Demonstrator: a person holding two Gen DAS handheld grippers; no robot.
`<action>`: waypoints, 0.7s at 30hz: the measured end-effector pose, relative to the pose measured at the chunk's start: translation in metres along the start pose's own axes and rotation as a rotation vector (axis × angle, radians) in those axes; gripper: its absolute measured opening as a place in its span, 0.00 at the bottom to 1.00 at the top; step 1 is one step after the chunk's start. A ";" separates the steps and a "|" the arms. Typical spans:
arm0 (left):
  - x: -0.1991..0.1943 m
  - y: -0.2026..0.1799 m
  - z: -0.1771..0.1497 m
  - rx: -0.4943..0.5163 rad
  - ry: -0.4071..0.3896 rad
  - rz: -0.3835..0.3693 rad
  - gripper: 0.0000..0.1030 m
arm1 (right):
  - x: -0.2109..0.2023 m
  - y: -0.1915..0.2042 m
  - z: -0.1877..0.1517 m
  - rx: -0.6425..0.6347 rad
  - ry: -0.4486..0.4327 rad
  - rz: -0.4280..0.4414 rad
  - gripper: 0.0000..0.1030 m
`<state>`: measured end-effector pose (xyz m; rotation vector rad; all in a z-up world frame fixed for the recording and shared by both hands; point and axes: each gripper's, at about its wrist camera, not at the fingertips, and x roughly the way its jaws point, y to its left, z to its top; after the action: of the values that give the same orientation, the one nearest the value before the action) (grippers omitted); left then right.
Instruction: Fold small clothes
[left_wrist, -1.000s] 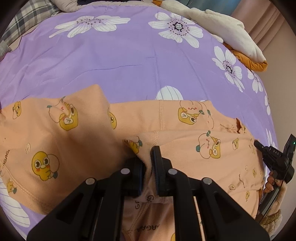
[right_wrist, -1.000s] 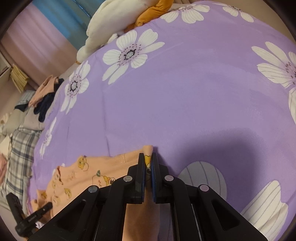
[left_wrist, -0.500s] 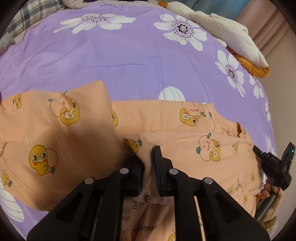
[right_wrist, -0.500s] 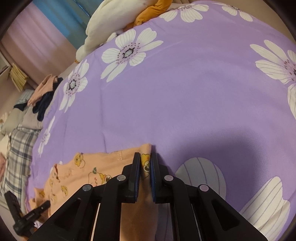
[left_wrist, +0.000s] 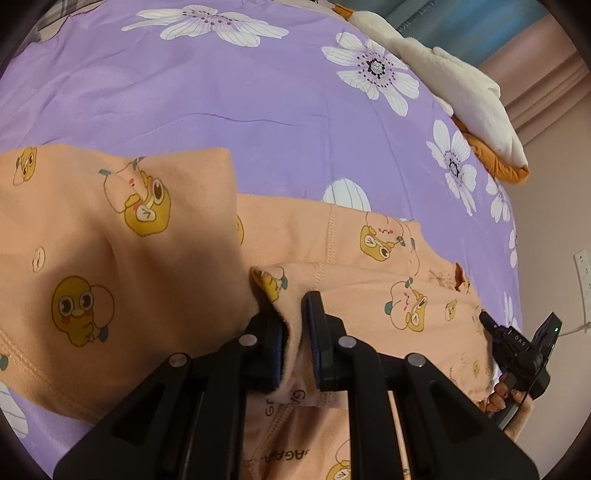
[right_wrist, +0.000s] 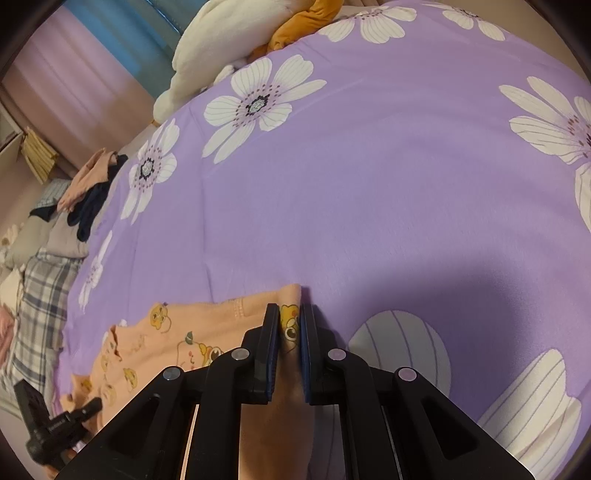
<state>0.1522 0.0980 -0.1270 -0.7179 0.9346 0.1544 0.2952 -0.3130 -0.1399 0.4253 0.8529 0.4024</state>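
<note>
A peach garment (left_wrist: 110, 258) printed with yellow ducks lies spread on the purple flowered bedsheet (left_wrist: 184, 92). My left gripper (left_wrist: 293, 310) is shut on a bunched fold near the garment's middle, and cloth rises between its pads. One flap is lifted on the left of that view. In the right wrist view my right gripper (right_wrist: 289, 308) is shut on the garment's (right_wrist: 177, 332) far corner, with a duck print showing between the pads. Each view shows the other gripper at its edge: the right one (left_wrist: 517, 354) in a hand, the left one (right_wrist: 48, 424).
A cream and orange plush pillow (left_wrist: 461, 85) lies at the bed's far edge. A pile of clothes (right_wrist: 88, 188) and a plaid cloth (right_wrist: 40, 295) sit at the left side. A wall socket (left_wrist: 583, 273) shows on the right. Broad purple sheet (right_wrist: 369, 184) stretches beyond the garment.
My left gripper has rolled a little while keeping its fold, and the lifted flap has shifted slightly in view. The right gripper has stayed put on its corner.
</note>
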 end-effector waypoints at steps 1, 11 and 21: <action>-0.003 0.000 -0.001 -0.013 -0.008 -0.007 0.15 | 0.000 0.000 0.000 0.002 -0.001 0.002 0.05; -0.090 -0.006 -0.006 0.043 -0.212 0.006 0.80 | -0.046 0.017 -0.012 -0.013 -0.092 -0.027 0.71; -0.161 0.053 -0.006 -0.069 -0.356 0.259 0.94 | -0.119 0.068 -0.050 -0.076 -0.233 -0.044 0.88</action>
<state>0.0296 0.1632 -0.0301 -0.6052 0.6788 0.5282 0.1737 -0.3053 -0.0598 0.3745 0.6177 0.3357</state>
